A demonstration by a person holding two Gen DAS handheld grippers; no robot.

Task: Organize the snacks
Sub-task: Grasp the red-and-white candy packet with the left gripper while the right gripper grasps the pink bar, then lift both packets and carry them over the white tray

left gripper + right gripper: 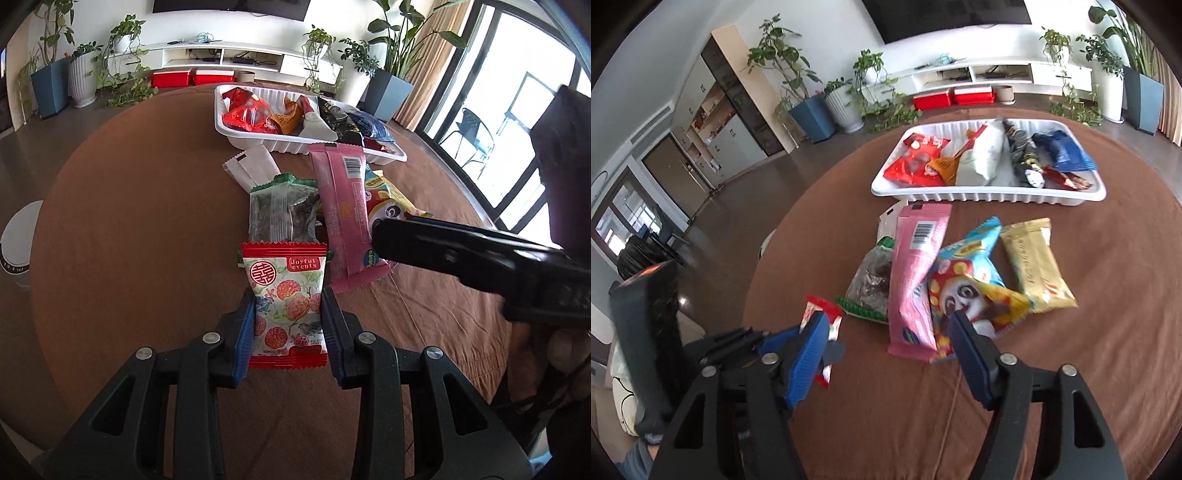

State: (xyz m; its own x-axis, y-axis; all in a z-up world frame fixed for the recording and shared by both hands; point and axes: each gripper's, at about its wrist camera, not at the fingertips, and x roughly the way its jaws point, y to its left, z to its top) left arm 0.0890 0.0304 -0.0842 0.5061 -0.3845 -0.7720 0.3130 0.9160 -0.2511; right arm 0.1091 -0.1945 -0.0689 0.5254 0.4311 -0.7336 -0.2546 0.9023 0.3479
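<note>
My left gripper (288,299) is shut on a red and white "Joyful events" snack packet (286,291), its blue pads pressing both sides just above the brown table. That packet shows edge-on in the right wrist view (822,317). My right gripper (888,326) is open and empty, above the near ends of a pink bar packet (916,277) and a panda packet (967,288). A gold packet (1036,264) and a dark seaweed packet (282,218) lie loose beside them. A white tray (990,195) holding several snacks stands at the back.
The round table has a brown cloth (1071,369). A white flat packet (253,166) lies by the tray's near edge. Potted plants, red boxes and a white TV shelf stand beyond the table. Windows are to the right in the left wrist view.
</note>
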